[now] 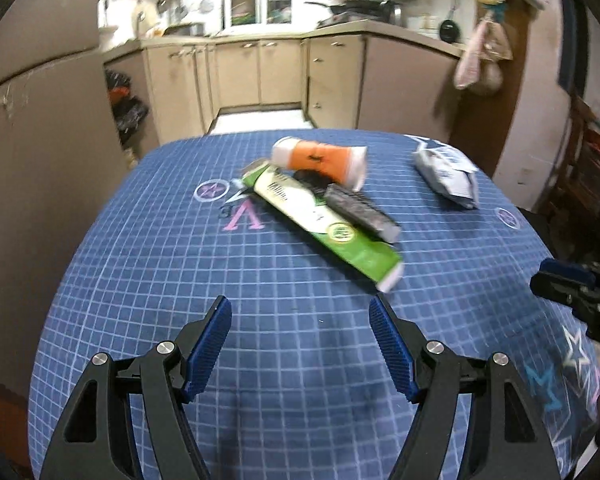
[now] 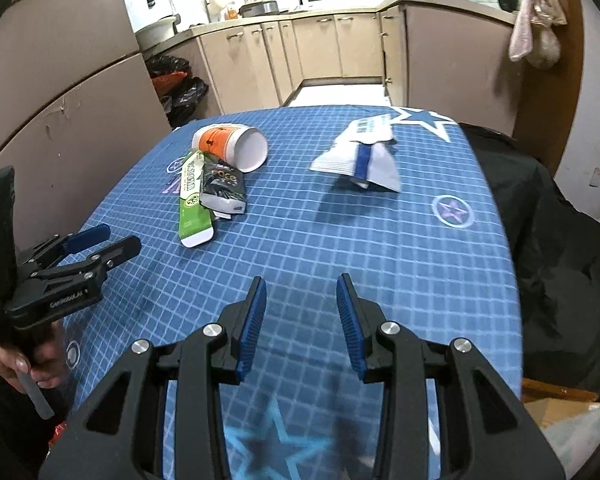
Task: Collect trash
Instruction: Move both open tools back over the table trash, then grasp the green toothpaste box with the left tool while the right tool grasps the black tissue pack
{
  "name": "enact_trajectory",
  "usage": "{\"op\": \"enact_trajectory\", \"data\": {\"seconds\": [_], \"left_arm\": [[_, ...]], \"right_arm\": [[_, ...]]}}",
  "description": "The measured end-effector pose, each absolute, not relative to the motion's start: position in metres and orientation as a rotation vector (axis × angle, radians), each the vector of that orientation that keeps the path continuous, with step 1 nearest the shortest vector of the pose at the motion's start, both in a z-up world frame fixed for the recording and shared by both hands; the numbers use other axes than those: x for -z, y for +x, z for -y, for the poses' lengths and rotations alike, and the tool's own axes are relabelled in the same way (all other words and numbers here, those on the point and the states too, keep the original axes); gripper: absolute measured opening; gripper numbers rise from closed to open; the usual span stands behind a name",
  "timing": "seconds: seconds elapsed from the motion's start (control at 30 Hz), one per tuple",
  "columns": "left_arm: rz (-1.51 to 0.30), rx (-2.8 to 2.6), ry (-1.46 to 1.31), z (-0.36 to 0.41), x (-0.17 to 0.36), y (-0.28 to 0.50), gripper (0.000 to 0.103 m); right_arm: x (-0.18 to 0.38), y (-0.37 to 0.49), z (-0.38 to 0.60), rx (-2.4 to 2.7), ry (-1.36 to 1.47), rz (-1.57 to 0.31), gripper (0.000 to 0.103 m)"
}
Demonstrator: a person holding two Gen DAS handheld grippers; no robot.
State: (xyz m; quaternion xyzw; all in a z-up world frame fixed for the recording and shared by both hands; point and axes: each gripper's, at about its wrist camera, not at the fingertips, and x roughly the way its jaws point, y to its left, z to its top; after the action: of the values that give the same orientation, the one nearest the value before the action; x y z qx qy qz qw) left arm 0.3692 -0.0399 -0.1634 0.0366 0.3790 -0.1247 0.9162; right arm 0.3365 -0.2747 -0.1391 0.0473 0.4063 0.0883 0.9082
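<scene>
On the blue checked tablecloth lies a pile of trash: an orange and white paper cup on its side, a long green carton and a dark wrapper across it. A white and blue crumpled packet lies apart to the right. In the right wrist view I see the cup, green carton, dark wrapper and white packet. My left gripper is open and empty, short of the green carton. My right gripper is open and empty above the cloth.
Kitchen cabinets and a counter stand beyond the table's far edge. Black bags sit on the floor at the left. A dark cloth hangs beside the table's right edge. The left gripper also shows in the right wrist view.
</scene>
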Motion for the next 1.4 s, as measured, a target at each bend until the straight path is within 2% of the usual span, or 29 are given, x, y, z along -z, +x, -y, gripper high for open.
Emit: {"op": "enact_trajectory", "data": {"seconds": [0.1,0.33,0.5,0.57,0.63,0.77,0.97,1.07,1.1,1.17,1.2,1.27,1.4], "left_arm": [[-0.811,0.295,0.030,0.041,0.166,0.380,0.073],[-0.828,0.350,0.019,0.077,0.168,0.405,0.086],[-0.886,0.237,0.101,0.099,0.191,0.435,0.086],[-0.888,0.213,0.078,0.096,0.189,0.439,0.081],[-0.897,0.189,0.037,0.081,0.184,0.438,0.056],[-0.910,0.151,-0.016,0.037,0.181,0.431,0.034],[-0.926,0.048,0.025,-0.036,0.180,0.407,0.035],[-0.907,0.071,0.043,-0.048,0.172,0.397,0.035],[-0.896,0.088,0.053,-0.046,0.168,0.393,0.037],[-0.863,0.138,0.068,-0.042,0.156,0.384,0.053],[-0.827,0.155,0.082,-0.040,0.149,0.381,0.068],[-0.750,0.130,0.121,-0.033,0.137,0.379,0.079],[-0.747,0.152,0.157,-0.031,0.136,0.409,0.083]], "right_arm": [[0.142,0.348,0.266,-0.203,0.093,-0.844,0.037],[0.146,0.358,0.278,-0.187,0.129,-0.841,0.042],[0.146,0.359,0.288,-0.176,0.147,-0.833,0.045],[0.147,0.360,0.287,-0.181,0.144,-0.834,0.045],[0.150,0.362,0.283,-0.191,0.133,-0.840,0.045],[0.156,0.365,0.274,-0.216,0.112,-0.850,0.045],[0.157,0.369,0.257,-0.255,0.091,-0.852,0.045],[0.155,0.375,0.242,-0.289,0.071,-0.850,0.049],[0.154,0.376,0.236,-0.297,0.063,-0.848,0.052],[0.149,0.382,0.218,-0.316,0.031,-0.830,0.059],[0.148,0.385,0.212,-0.322,0.023,-0.820,0.064],[0.144,0.396,0.199,-0.330,0.023,-0.807,0.070],[0.140,0.424,0.185,-0.312,0.075,-0.809,0.073]]}}
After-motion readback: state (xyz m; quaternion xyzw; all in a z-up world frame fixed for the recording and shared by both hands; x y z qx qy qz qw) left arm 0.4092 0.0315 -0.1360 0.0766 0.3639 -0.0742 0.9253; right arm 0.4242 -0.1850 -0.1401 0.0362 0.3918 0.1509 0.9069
